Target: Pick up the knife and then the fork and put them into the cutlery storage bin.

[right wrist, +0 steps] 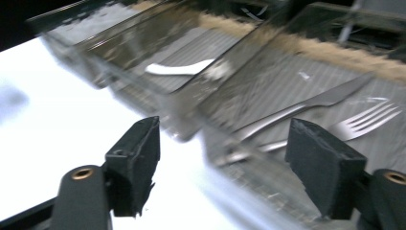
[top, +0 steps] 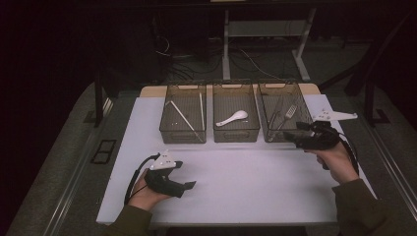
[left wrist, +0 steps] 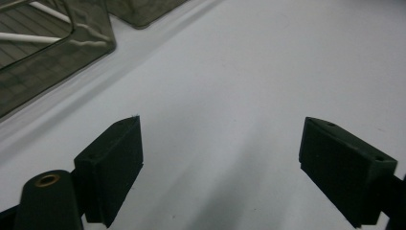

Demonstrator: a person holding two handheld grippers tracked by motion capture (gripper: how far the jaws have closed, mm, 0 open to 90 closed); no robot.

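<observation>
- Hard to make out: the right gripper view is smeared by motion blur, so the bin walls and the handles of the cutlery run together; where the fork's handle ends cannot be told.
- Cut off: in the left gripper view, the left bin (left wrist: pixel 52 52) runs off the upper left corner of the frame, and only short lengths of the white chopsticks (left wrist: pixel 33 37) show through its tinted wall.
- Dim: in the high view, the metal pieces in the right bin (top: pixel 285 114) are small and dark against its floor; the tines are the clearest part.
- The fork (right wrist: pixel 366 120) is silvery metal with four tines, lying flat on the ribbed floor of the right bin, at centre right of the right gripper view. A knife (right wrist: pixel 306 106) lies just beside it, blade toward the upper right.
- In the high view the fork (top: pixel 290 112) sits right of centre, in the rightmost of three smoky, see-through bins; the middle bin (top: pixel 236 118) holds a white spoon (top: pixel 232 118).
- The right gripper (right wrist: pixel 222 160) stands wide apart with nothing between its pads; it hangs at the near edge of the right bin, at mid right of the high view (top: pixel 290 137).
- The left gripper (left wrist: pixel 221 163) is spread wide, with nothing gripped, over the bare white table top (left wrist: pixel 249 72), at lower left of the high view (top: pixel 189 185).
</observation>
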